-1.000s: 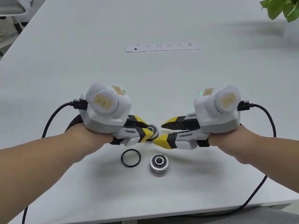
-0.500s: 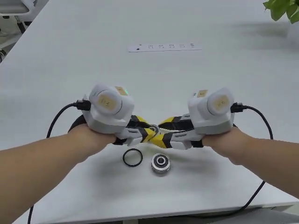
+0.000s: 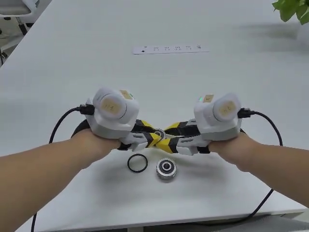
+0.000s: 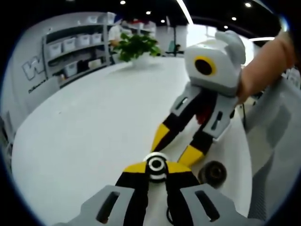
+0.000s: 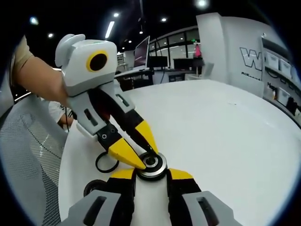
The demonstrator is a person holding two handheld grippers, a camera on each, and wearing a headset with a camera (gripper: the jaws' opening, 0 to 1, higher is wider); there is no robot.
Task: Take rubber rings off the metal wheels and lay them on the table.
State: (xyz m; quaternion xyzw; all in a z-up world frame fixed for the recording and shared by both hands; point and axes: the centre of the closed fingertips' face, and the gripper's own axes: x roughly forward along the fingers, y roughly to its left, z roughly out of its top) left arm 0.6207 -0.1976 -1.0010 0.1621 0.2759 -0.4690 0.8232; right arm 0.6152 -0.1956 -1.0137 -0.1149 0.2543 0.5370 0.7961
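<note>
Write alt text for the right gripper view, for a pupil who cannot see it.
The left gripper, at upper left, grips a small round silver metal wheel in its yellow-tipped jaws. The right gripper's own jaws stand open on either side of the wheel. A loose black rubber ring lies on the white table nearby.

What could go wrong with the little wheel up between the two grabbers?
The wheel is pinched only at the tips of the left gripper, so it might slip out if the right gripper, whose jaws stand either side of it, starts tugging. If it drops, it could knock the loose ring or the other wheel lying close by, and it might roll off the table.
</note>
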